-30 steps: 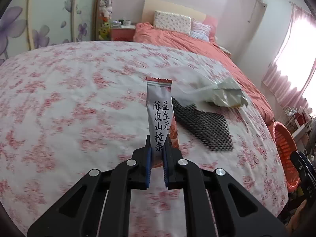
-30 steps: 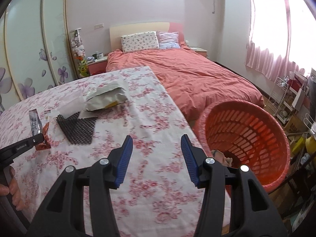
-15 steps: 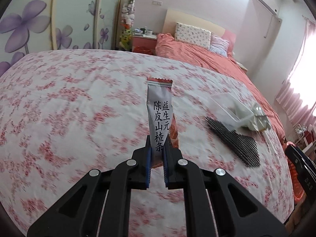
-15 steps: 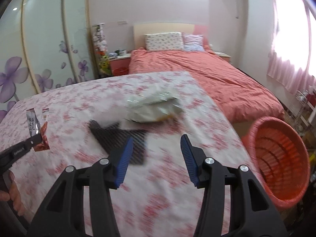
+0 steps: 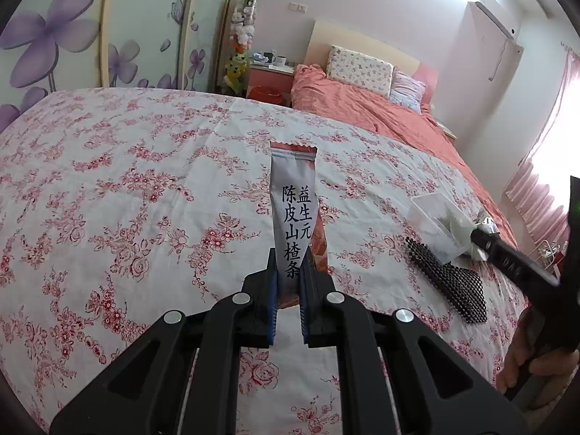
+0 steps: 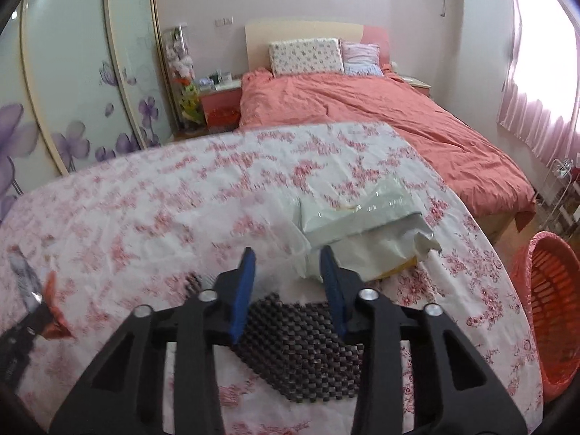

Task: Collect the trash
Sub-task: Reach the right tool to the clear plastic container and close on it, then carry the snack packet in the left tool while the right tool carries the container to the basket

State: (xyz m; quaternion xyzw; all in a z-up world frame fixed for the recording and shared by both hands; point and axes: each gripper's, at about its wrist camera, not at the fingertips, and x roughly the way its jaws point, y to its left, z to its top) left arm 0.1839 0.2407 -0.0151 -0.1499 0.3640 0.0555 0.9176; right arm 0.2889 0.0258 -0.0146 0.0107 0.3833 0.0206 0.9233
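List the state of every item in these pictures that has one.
Left gripper: shut on the grey-and-red snack wrapper, held upright.
Right gripper: open, above black mesh mat.
Crumpled white plastic bag: lying on the floral cloth.
Orange plastic basket: upright beside the table.

We are in a home bedroom. We see a bed [image 6: 380, 123] with pillows [image 6: 306, 54], a nightstand [image 6: 221, 107], floral wardrobe doors [image 5: 72, 36] and pink curtains [image 6: 540, 101].

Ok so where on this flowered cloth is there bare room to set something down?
Bare cloth runs left of the snack wrapper held in the left claw. It's crowded to the right: black mesh, clear bag and white package bunch together.
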